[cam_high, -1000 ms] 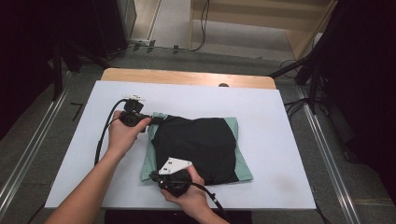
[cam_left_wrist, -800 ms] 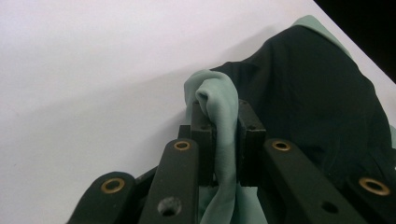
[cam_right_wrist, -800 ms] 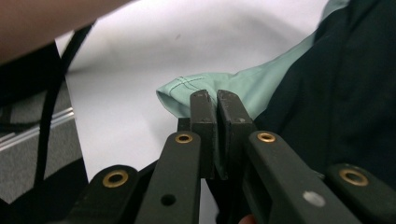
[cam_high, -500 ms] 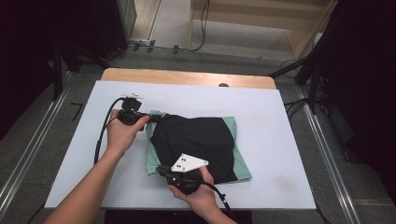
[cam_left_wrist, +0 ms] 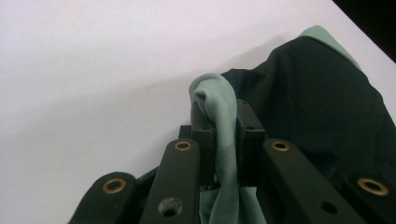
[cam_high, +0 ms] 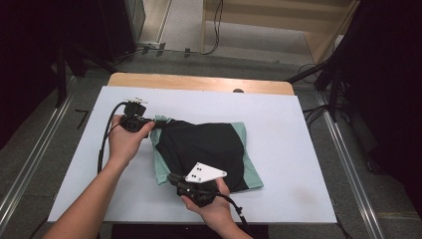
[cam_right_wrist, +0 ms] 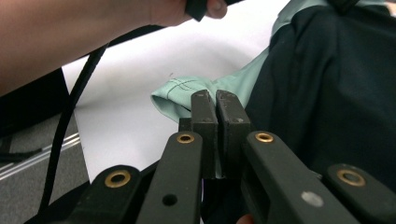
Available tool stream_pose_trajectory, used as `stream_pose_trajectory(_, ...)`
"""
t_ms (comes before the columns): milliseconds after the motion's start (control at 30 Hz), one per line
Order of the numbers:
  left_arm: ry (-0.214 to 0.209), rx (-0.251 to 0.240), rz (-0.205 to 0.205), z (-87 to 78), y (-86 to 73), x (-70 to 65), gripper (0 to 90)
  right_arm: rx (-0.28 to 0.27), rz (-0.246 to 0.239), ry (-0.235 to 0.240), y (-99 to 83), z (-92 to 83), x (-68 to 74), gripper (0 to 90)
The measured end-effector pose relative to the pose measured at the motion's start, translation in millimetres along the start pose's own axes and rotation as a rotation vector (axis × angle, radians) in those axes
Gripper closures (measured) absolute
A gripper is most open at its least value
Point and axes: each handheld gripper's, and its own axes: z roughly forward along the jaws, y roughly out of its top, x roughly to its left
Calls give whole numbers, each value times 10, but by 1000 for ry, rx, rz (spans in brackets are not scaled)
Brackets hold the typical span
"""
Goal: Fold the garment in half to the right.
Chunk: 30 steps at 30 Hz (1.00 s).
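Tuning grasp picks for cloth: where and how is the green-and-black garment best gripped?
Grip the garment by its mint-green hem, not the flat black middle. The left gripper pinches a bunched far corner; the right gripper is shut at the near edge. Come in low from the side: the edges offer folds to pinch.

No text, label, brand, number or sign can be read anywhere in these views — not on the black and mint-green garment, not on the white tabletop, and not on either hand-held gripper. The grey three-cornered plate bears only small dark holes, no lettering. The faint stitching on the garment's green hem in the right gripper view is thread — not writing.
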Motion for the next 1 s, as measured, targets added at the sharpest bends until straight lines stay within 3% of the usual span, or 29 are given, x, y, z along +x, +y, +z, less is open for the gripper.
stream_pose_trajectory(200, 19, 22, 24, 39, 138, -152, 810, -33, 12, -21, 6, -152, -84, 856)
stream_pose_trajectory(367, 28, 45, 51, 94, 254, -307, 806, -73, 60, -63, -50, -326, -197, 856)
stream_pose_trajectory(533, 20, 50, 65, 161, 357, -437, 791, -97, 73, -115, -110, -515, -302, 856)
stream_pose_trajectory(833, -75, 30, 52, 401, 500, -604, 790, -110, 111, -180, -217, -775, -469, 856)
stream_pose_trajectory(1000, -138, -6, 33, 580, 587, -712, 795, -101, 133, -215, -308, -884, -556, 856)
